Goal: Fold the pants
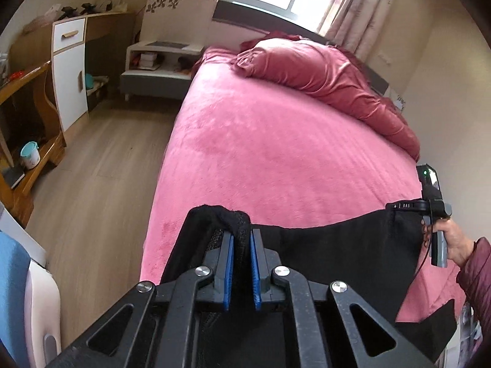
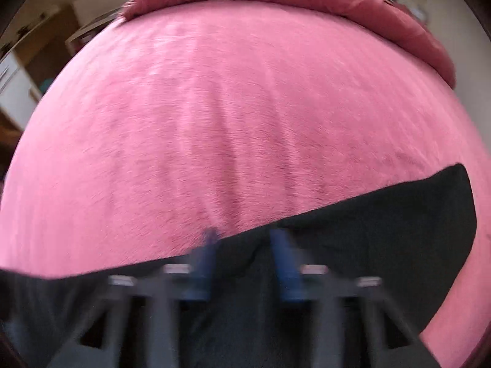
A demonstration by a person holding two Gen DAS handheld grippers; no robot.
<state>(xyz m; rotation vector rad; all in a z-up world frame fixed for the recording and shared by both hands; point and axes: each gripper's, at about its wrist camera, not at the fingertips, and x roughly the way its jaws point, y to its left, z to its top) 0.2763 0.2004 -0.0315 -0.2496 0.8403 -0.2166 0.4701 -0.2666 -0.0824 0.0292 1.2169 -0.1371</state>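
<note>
On the left a wooden desk [image 1: 27, 98] and white cabinet [image 1: 69, 70] stood by the floor, w/ the pink bed [image 1: 276, 141] filling the middle. The left gripper [image 1: 241, 239] was clamped narrow on a bunched edge of the black pants [image 1: 337, 254] — cloth stretched across the bed's near end toward the right gripper [image 1: 429, 205], held in a hand [image 1: 454, 239]. Its own view was blurred — blue fingers [image 2: 284, 257] looked apart over the pants [image 2: 383, 214], but I couldn't tell if they gripped.
</note>
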